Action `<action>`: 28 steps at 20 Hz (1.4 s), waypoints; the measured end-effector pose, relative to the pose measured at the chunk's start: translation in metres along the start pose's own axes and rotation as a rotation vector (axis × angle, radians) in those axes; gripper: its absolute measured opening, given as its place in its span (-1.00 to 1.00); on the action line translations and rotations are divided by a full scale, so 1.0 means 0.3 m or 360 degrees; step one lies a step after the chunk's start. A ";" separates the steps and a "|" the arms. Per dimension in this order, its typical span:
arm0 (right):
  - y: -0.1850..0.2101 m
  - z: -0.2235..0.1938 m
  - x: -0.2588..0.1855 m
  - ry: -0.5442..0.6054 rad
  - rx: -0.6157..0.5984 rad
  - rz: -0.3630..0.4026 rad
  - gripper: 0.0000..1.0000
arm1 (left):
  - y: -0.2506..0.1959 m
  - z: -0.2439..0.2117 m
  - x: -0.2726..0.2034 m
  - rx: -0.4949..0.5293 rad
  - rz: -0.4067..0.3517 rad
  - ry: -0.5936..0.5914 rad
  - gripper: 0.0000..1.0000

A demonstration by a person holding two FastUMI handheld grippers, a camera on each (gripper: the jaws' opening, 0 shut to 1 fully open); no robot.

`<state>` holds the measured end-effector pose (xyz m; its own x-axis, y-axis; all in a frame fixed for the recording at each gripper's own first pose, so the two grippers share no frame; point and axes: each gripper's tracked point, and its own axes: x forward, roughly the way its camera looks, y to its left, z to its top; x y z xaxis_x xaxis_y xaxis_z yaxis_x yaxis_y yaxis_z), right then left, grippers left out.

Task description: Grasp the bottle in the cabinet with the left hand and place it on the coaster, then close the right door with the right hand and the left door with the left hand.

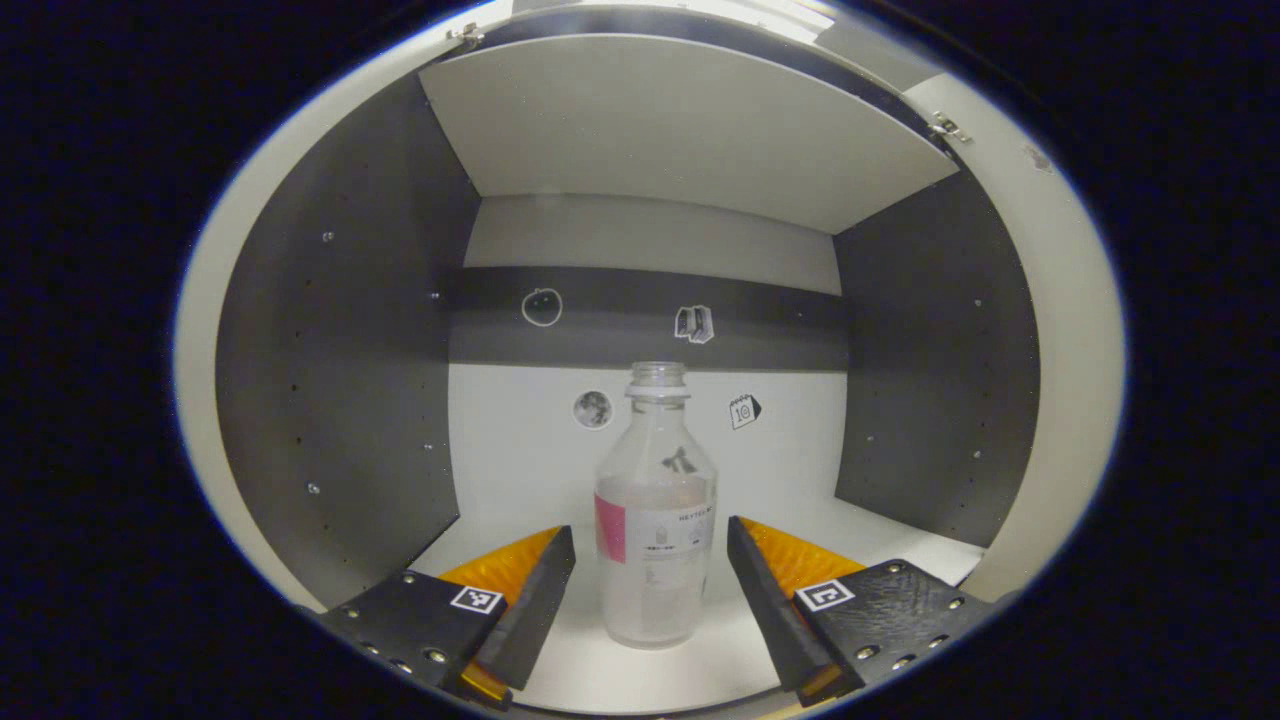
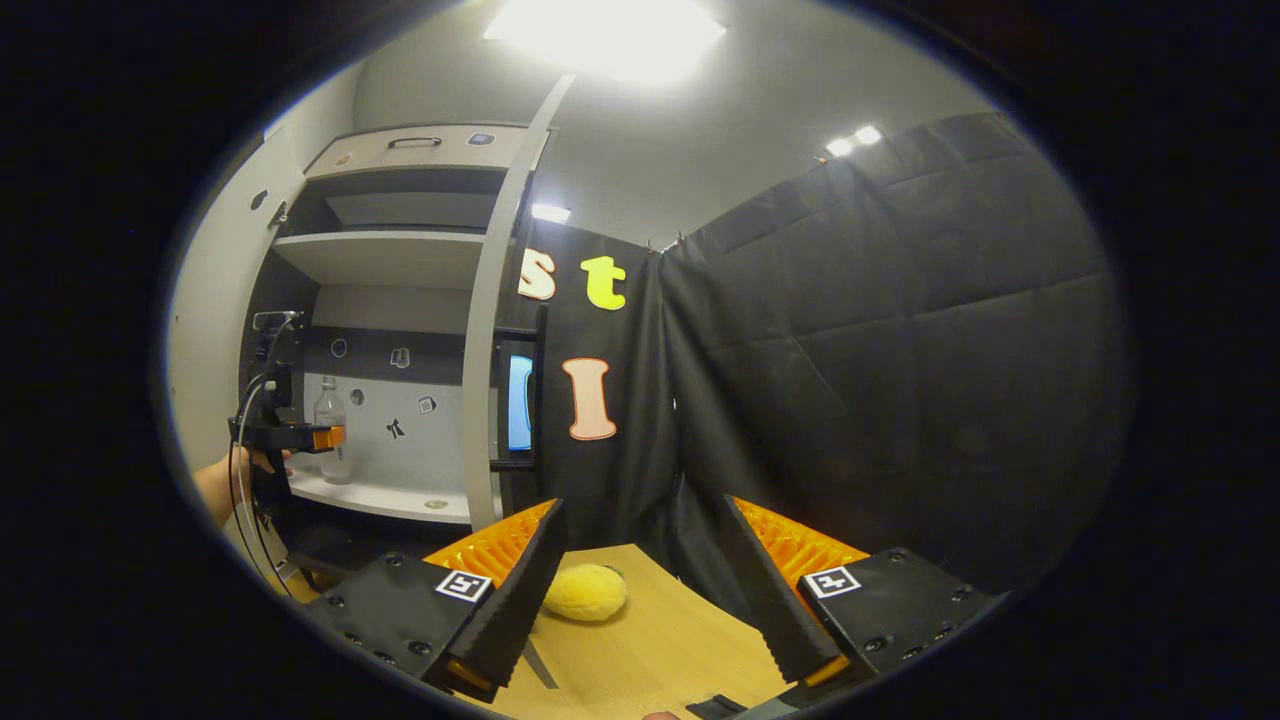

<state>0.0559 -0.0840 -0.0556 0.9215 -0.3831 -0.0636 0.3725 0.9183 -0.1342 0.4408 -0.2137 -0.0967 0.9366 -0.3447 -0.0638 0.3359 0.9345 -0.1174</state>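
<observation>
A clear glass bottle with a white and pink label stands upright, uncapped, on the white cabinet shelf. My left gripper is open, its two fingers on either side of the bottle's lower body with gaps left and right. In the right gripper view the same bottle shows far off inside the cabinet, with the left gripper held at it by a hand. My right gripper hangs open over a wooden table, nothing between its fingers. The cabinet's right door stands open, edge-on.
A yellow round soft thing lies on the wooden table just beyond my right gripper. Small stickers dot the cabinet's back wall. An upper shelf hangs above the bottle. Dark side walls close the compartment in.
</observation>
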 end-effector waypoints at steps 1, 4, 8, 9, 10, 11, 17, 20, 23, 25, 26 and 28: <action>0.001 0.000 0.000 0.0001 -0.0004 -0.0002 0.94 | 0.004 -0.008 0.014 -0.0006 0.0002 0.0009 0.80; 0.002 -0.002 0.000 0.0007 -0.0020 -0.0005 0.94 | 0.003 -0.034 0.046 -0.0007 -0.0008 0.0038 0.66; 0.001 -0.005 0.001 0.0017 -0.0020 -0.0004 0.95 | -0.016 -0.032 0.044 0.0024 -0.0016 0.0042 0.44; 0.001 -0.003 -0.001 0.0017 -0.0017 -0.0002 0.95 | -0.018 -0.028 0.038 0.0020 -0.0016 0.0042 0.43; 0.000 0.002 -0.003 0.0013 -0.0014 0.0000 0.95 | -0.023 -0.023 0.032 0.0014 -0.0018 0.0036 0.43; -0.001 0.004 -0.008 0.0010 -0.0009 0.0005 0.94 | -0.026 -0.009 0.021 0.0011 -0.0017 0.0020 0.43; -0.010 0.022 -0.021 0.0002 0.0023 0.0068 0.95 | -0.062 0.063 -0.124 0.0014 -0.0021 -0.0063 0.43; -0.016 0.034 -0.032 -0.0009 0.0040 0.0109 0.95 | -0.076 0.073 -0.186 0.0018 -0.0010 -0.0090 0.58; -0.020 0.040 -0.041 -0.0007 0.0068 0.0150 0.95 | -0.092 0.079 -0.279 0.0025 0.0008 -0.0111 0.58; -0.029 0.043 -0.045 -0.0002 0.0080 0.0180 0.94 | -0.102 0.082 -0.337 0.0019 0.0017 -0.0119 0.58; -0.029 0.046 -0.046 0.0001 0.0084 0.0195 0.94 | -0.107 0.075 -0.362 0.0014 0.0020 -0.0122 0.58; -0.046 0.057 -0.037 0.0007 0.0090 0.0228 0.94 | -0.116 0.069 -0.414 0.0009 0.0031 -0.0132 0.58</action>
<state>0.0425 -0.0906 -0.0360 0.9651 -0.2483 -0.0826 0.2432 0.9676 -0.0677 0.3148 -0.2014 -0.0642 0.9479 -0.3183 0.0166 0.3181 0.9415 -0.1110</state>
